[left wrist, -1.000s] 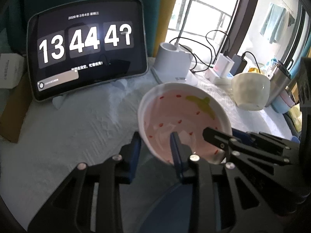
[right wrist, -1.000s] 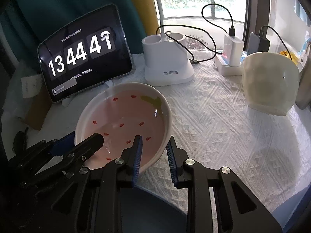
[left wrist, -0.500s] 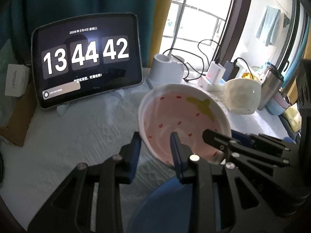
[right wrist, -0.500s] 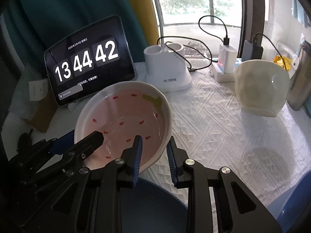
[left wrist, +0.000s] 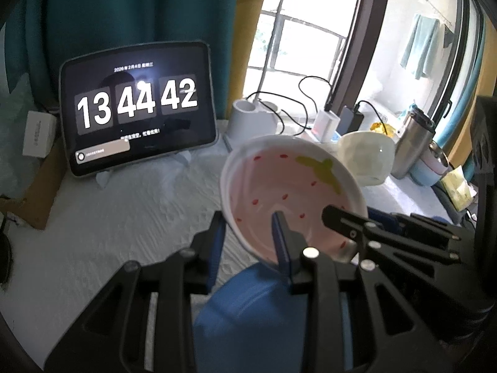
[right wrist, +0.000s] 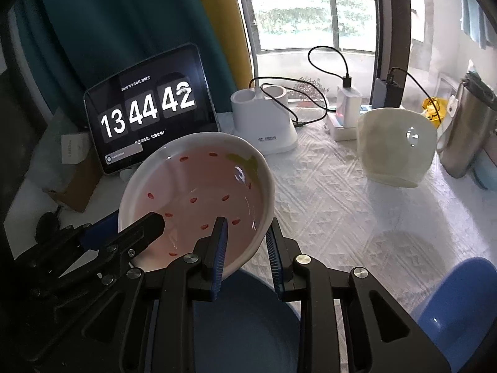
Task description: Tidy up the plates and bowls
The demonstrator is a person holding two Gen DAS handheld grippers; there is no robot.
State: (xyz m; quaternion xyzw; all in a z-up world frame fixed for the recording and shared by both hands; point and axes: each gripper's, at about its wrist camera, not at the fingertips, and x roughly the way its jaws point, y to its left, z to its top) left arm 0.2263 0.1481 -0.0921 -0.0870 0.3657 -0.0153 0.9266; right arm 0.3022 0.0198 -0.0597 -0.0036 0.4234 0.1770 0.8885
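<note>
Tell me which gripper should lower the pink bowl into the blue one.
Neither alone: left gripper and right gripper each clamp the pink bowl's rim on opposite sides, above the blue bowl. Lower together.

A shallow white ceramic bowl with a pink interior, red seed flecks and a green strawberry-leaf mark [left wrist: 289,192] [right wrist: 198,192] is held clear of the tablecloth, tilted, its near rim pinched on two sides. Directly beneath it sits a dark blue round bowl [right wrist: 245,320] [left wrist: 254,317]. A cream-white faceted ceramic bowl [right wrist: 397,146] [left wrist: 366,158] rests tilted on the cloth farther back. A lighter blue glossy dish [right wrist: 453,298] lies at the right edge.
</note>
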